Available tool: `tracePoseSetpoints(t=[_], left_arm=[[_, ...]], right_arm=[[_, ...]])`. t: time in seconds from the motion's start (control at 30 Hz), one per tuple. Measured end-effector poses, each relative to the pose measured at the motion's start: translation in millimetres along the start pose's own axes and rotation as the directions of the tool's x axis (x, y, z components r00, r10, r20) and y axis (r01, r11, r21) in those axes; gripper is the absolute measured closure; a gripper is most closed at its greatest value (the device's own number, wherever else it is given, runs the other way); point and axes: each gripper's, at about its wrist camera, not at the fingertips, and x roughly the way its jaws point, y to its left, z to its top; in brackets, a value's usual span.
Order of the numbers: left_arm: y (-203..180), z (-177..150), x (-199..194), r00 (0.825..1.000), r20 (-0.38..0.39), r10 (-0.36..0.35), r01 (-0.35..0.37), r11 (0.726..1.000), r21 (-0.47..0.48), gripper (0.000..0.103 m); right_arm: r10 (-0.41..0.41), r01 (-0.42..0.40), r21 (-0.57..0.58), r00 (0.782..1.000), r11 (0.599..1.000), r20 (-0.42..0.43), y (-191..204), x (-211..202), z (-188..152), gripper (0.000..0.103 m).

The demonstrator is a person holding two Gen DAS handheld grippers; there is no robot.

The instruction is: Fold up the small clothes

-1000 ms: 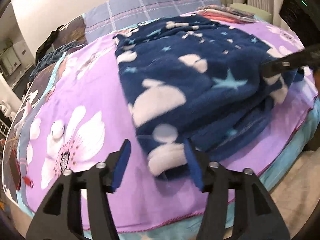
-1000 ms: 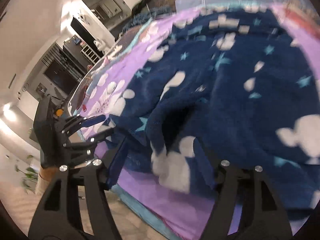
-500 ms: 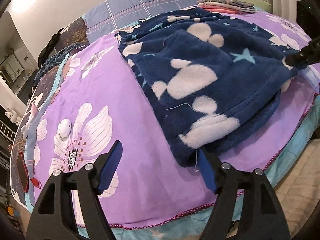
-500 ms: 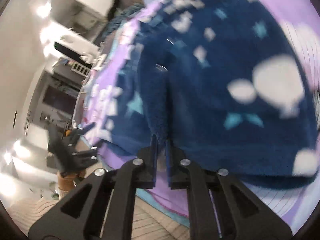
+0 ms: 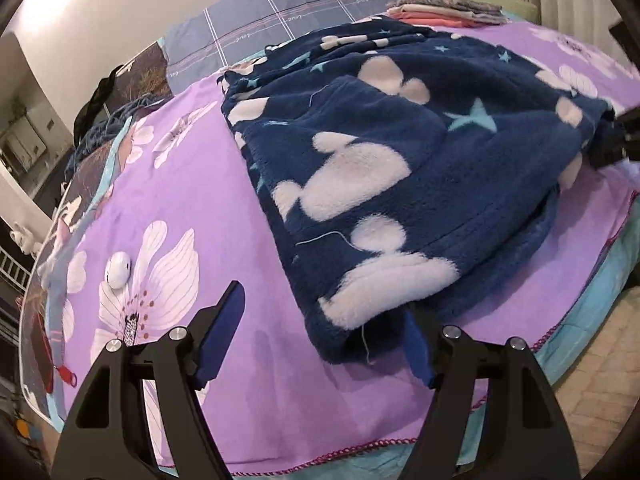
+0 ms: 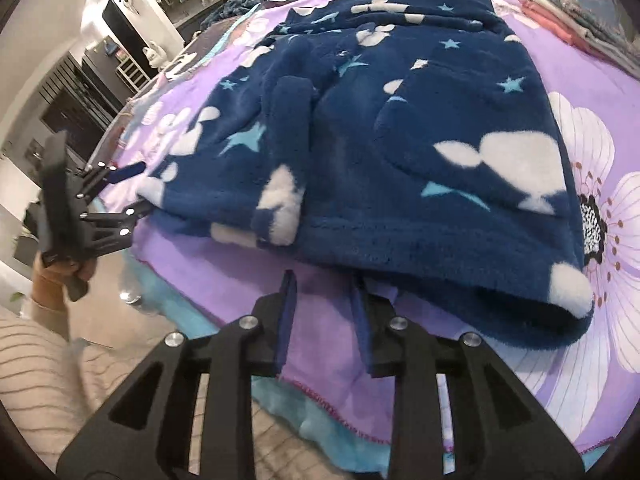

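A navy fleece garment with white mouse shapes and light blue stars lies folded over on the purple flowered bedspread. It also shows in the right wrist view. My left gripper is open and empty at the garment's near corner; its right finger sits partly under the hem. It also shows at the left of the right wrist view. My right gripper is open and empty, just short of the garment's front edge. It shows dimly at the right edge of the left wrist view.
A stack of folded clothes lies at the far side of the bed, also seen in the right wrist view. A small white oval object rests on the bedspread to the left. The bed edge and floor are close in front.
My right gripper has let go of the garment and opened, backing off to its front edge. The garment has settled flat. My left gripper stays open near the corner.
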Motion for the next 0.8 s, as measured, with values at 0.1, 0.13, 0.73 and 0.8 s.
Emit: tracePoseSetpoints(t=[0.1,0.13,0.73,0.8], left_arm=[[4,1,-1,1.000,-0.002,-0.010,0.010,1.000,-0.022,0.030],[6,0,-1,1.000,-0.001,-0.016,0.016,0.999,-0.034,0.030],[15,7,7,0.997,-0.001,-0.074,0.074,0.992,-0.099,0.030],[16,6,8,0.997,-0.005,-0.079,0.078,0.992,-0.101,0.030]], right_arm=[[-0.004,0.005,-0.025,0.999,1.000,0.045,6,1,6,0.074],[0.019,-0.017,-0.028,0.998,0.999,0.065,8,-2,9,0.074],[0.293,-0.291,0.051,0.955,0.955,-0.042,18,36,29,0.063],[0.371,-0.371,0.018,0.923,0.928,-0.102,28,36,19,0.053]])
